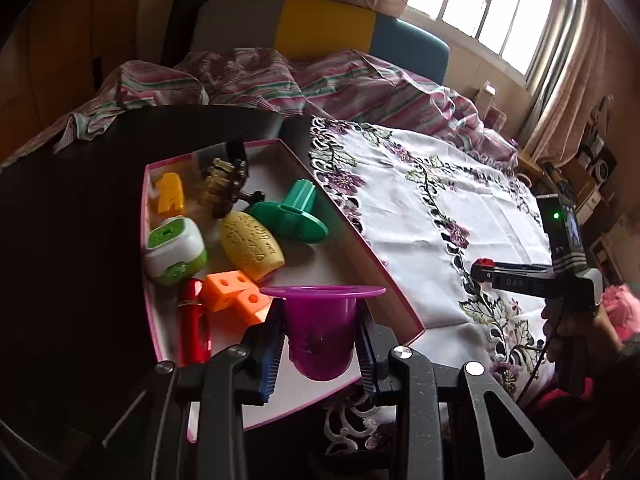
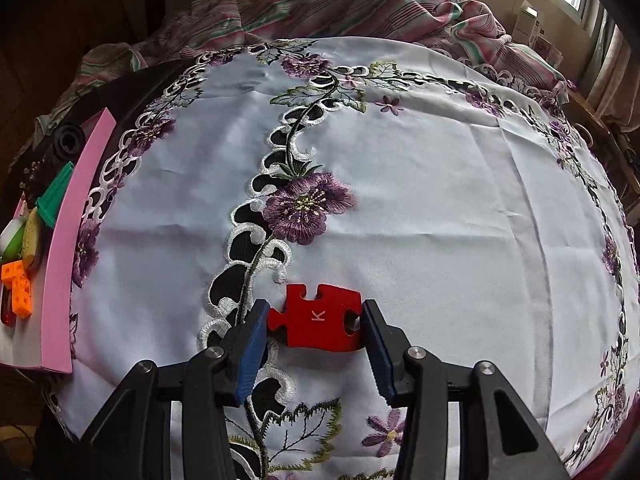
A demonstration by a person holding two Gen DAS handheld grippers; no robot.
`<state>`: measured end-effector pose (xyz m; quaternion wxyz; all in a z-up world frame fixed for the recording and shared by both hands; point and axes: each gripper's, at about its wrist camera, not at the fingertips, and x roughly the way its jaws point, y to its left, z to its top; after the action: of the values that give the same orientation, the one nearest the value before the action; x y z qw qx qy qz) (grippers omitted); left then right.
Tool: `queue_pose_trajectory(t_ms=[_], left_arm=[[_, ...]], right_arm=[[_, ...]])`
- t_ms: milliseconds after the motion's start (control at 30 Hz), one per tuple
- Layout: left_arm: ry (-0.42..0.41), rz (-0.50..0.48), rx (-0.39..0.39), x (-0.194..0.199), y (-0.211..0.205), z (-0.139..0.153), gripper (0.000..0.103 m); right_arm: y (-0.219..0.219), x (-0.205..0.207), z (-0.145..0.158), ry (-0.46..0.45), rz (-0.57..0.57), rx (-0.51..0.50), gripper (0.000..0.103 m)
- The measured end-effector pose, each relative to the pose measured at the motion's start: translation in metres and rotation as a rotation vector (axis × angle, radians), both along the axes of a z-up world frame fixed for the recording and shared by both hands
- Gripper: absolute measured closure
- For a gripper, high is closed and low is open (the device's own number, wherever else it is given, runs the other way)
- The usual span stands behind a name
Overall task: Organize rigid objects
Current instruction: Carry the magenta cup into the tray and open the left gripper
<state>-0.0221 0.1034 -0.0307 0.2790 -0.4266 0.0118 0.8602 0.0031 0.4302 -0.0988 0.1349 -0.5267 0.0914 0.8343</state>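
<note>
Purple cup (image 1: 320, 330) feels light, stiff and slippery; our left tongs (image 1: 318, 354) clamp its body, while right tongs (image 2: 316, 338) clamp the flat red puzzle piece (image 2: 318, 316).

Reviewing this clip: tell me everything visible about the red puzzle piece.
The red puzzle piece is a flat, rigid jigsaw shape, seemingly painted wood or plastic, with a white letter K on its top face, a knob on its left edge, a notch on its far edge and a round cutout near its right edge. It sits between the blue pads of the right hand-held gripper, which press its left and right edges, over the embroidered white tablecloth.
</note>
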Motion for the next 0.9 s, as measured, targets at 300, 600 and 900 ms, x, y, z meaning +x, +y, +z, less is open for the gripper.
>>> queue_pose_trajectory(t_ms=[300, 600, 900], left_arm=[[-0.028, 0.105, 0.089, -0.009, -0.068, 0.009, 0.07], [-0.033, 0.025, 0.01, -0.016, -0.041, -0.015, 0.07], [-0.091, 0.031, -0.034, -0.016, -0.035, -0.039, 0.066]], right_arm=[[0.0, -0.001, 0.001, -0.005, 0.004, 0.003, 0.056], [-0.001, 0.0, 0.003, 0.002, 0.007, 0.0, 0.056], [0.001, 0.001, 0.004, 0.0, -0.002, 0.0, 0.056]])
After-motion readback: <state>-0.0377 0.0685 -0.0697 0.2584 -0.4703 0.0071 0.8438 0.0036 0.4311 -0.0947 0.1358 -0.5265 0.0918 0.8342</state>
